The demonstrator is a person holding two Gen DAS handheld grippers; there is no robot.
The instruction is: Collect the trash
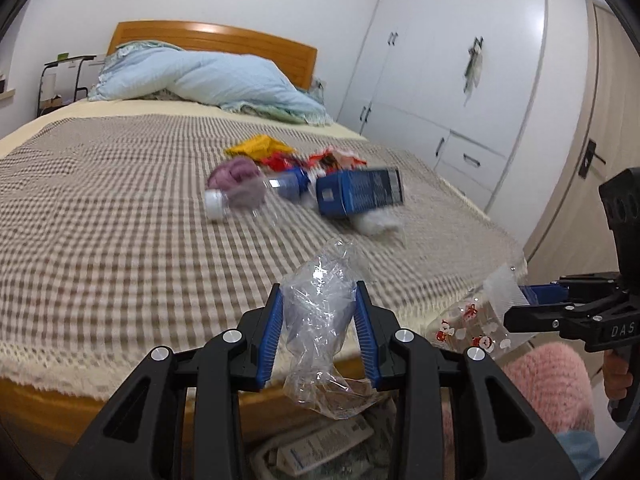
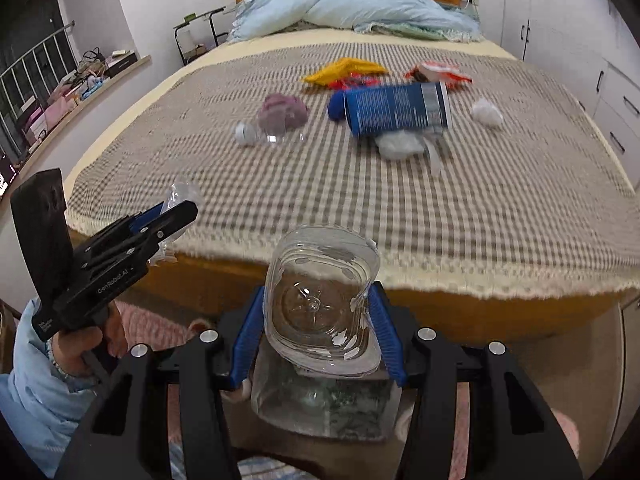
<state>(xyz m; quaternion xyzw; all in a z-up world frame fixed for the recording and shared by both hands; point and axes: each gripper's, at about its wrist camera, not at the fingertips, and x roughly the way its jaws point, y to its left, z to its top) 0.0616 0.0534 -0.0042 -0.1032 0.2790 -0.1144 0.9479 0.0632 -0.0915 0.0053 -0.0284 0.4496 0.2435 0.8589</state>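
Both claws are loaded at the foot of the bed (image 1: 100, 208). The left gripper (image 1: 319, 332) has its blue pads part-way closed, pinching a crumpled clear plastic wrapper (image 1: 320, 312) that sticks up above the fingertips and trails below them. The right gripper (image 2: 320, 320) squeezes a clear plastic cup (image 2: 320, 300) between its pads, the walls buckled inward, the base facing the camera. In the left view that cup shows a printed red-and-white pattern (image 1: 468, 328).

More trash waits on the checked bedspread, well beyond both claws: a clear bottle with a white cap (image 2: 256, 134) lying beside a purple wad (image 2: 282, 110), a blue carton (image 2: 396, 108) on its side, white tissue balls (image 2: 400, 144), and yellow and red wrappers (image 2: 344, 70) farther back.
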